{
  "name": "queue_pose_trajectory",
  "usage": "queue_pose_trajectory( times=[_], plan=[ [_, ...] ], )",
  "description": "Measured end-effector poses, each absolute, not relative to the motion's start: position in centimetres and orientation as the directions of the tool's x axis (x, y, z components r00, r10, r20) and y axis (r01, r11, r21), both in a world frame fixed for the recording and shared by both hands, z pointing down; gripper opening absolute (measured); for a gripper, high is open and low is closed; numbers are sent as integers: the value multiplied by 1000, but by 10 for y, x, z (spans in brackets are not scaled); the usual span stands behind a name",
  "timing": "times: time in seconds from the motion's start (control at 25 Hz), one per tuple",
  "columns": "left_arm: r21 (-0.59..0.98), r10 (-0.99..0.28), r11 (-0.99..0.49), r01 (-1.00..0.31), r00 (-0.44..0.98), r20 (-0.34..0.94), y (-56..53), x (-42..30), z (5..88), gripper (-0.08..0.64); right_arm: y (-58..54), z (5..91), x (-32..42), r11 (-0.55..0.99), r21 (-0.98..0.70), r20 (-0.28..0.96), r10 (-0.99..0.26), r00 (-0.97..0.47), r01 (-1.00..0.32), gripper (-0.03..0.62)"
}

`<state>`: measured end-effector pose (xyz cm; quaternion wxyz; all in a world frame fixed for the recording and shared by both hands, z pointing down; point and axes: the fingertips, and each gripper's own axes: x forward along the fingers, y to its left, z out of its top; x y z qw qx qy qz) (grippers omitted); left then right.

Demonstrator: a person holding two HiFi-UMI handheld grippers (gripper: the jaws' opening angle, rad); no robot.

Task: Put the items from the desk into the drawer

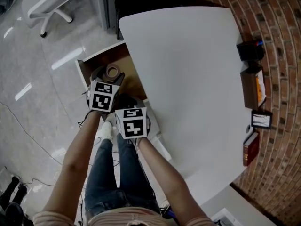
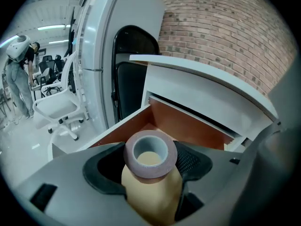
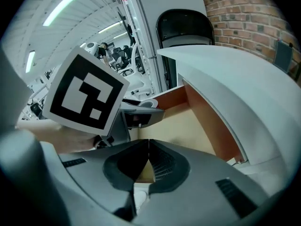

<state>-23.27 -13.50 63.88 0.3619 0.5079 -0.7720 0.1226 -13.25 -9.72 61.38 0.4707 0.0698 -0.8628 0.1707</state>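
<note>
L gripper [image 2: 150, 167] clamps a smooth tan bottle [image 2: 153, 194] w/ round mauve rim, centre frame, above brown drawer [image 2: 188, 126]. R gripper [image 3: 147, 160]: jaws pressed together, empty.

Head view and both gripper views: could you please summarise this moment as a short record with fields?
Left gripper: shut on a tan bottle with a mauve rim
Bottle position: over the open drawer, as the head view shows it
Right gripper: jaws together, nothing between them, close beside the left gripper
Drawer: pulled out, brown inside
Desk: white top, mostly bare
On the desk: black box, brown box and red book along the brick-wall edge
</note>
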Motion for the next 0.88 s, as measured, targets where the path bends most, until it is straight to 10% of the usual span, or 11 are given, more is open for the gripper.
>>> queue_pose_trajectory(
  times=[0.88],
  plan=[
    [198,-622,489,-850,-181,761,-164,-245,736,311,-118,658,-127,915,-223,884,44,-465,-337,17]
  ],
)
